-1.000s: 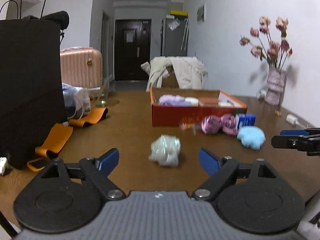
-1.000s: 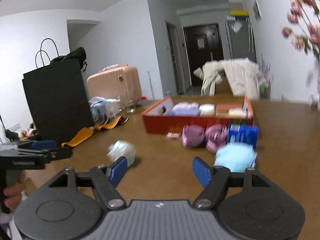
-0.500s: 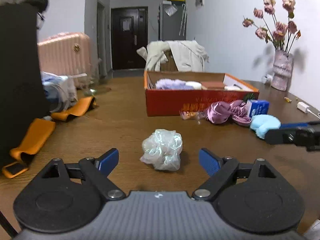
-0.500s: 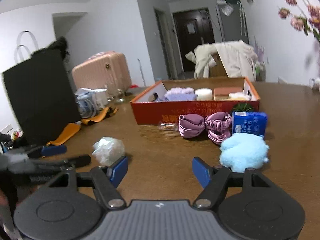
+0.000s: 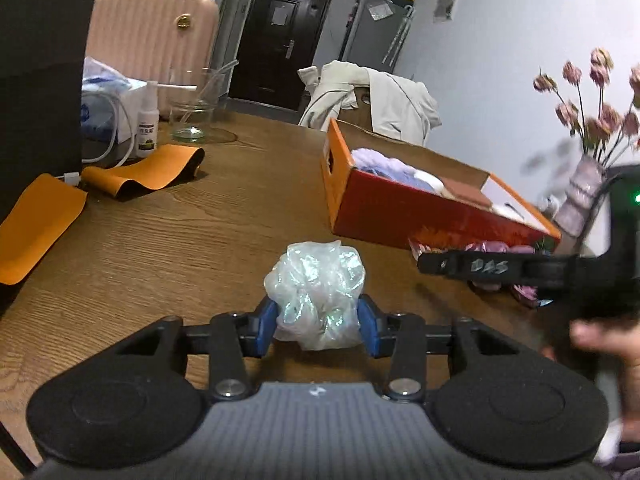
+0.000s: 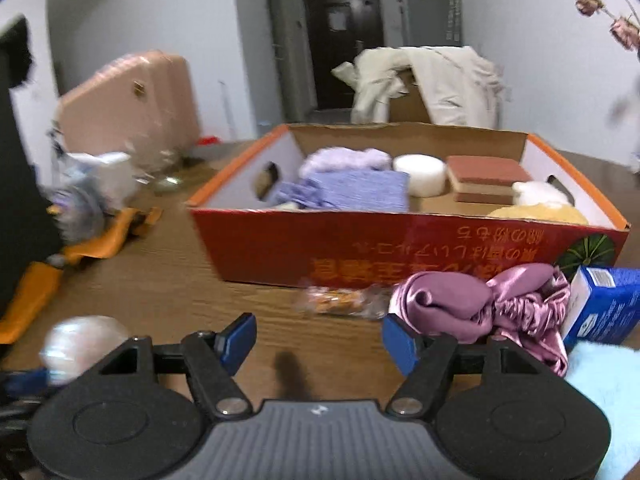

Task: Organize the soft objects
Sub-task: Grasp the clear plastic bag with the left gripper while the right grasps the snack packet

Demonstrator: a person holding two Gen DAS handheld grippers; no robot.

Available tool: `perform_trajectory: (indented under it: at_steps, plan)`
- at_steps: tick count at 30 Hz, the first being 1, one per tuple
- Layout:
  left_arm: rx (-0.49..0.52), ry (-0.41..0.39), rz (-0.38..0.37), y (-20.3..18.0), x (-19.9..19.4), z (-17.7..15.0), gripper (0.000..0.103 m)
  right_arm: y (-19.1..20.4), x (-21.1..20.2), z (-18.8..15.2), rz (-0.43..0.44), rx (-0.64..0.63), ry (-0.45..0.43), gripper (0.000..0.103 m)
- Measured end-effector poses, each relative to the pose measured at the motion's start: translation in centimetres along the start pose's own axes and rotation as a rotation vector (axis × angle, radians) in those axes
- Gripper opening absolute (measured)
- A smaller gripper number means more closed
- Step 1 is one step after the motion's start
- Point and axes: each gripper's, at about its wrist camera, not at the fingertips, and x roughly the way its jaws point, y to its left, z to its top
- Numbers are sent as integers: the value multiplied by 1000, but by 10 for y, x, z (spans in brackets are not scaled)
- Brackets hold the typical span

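Observation:
My left gripper (image 5: 318, 326) is shut on a crumpled clear plastic ball (image 5: 316, 292) just above the wooden table. The same ball shows blurred at the lower left of the right wrist view (image 6: 82, 340). My right gripper (image 6: 318, 344) is open and empty, in front of the orange cardboard box (image 6: 400, 252), which holds purple cloths, a white puff and sponges. Pink satin scrunchies (image 6: 480, 308) lie just right of its right finger. A light blue fluffy thing (image 6: 600, 396) lies at the lower right.
A blue carton (image 6: 608, 308) and a snack packet (image 6: 340, 304) lie by the box front. Orange strips (image 5: 144, 172), a spray bottle (image 5: 147, 128) and a glass (image 5: 192, 116) sit at left beside a black bag (image 5: 36, 60). A flower vase (image 5: 580, 196) stands at right.
My left gripper moved forward and shut on the plastic ball. My right gripper moved forward toward the box and crossed in front of the left view.

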Motion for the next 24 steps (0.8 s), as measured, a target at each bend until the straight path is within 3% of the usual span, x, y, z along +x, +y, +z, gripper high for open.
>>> perform_trajectory:
  at_steps: [5,10,12,15,21,24]
  plan:
    - [-9,-10,-50,0,-2,5,43,5,12,6,-48,-27,-14,70]
    - [23,-22,-41,-9,-4,4,43,11,27,13,-65,-63,1,67]
    - [29,-31,-29,-11,-6,4,43,11,33,14,-48,-60,33,48]
    - [31,-41,-14,-12,-14,3,43,12,29,11,-37,-65,26,32]
    - [62,-67,6,-26,-33,3,43,10,8,5,27,-69,-7,15]
    - [75,-86,16,-34,-48,0,43,4,-18,-3,77,-67,-42,15]
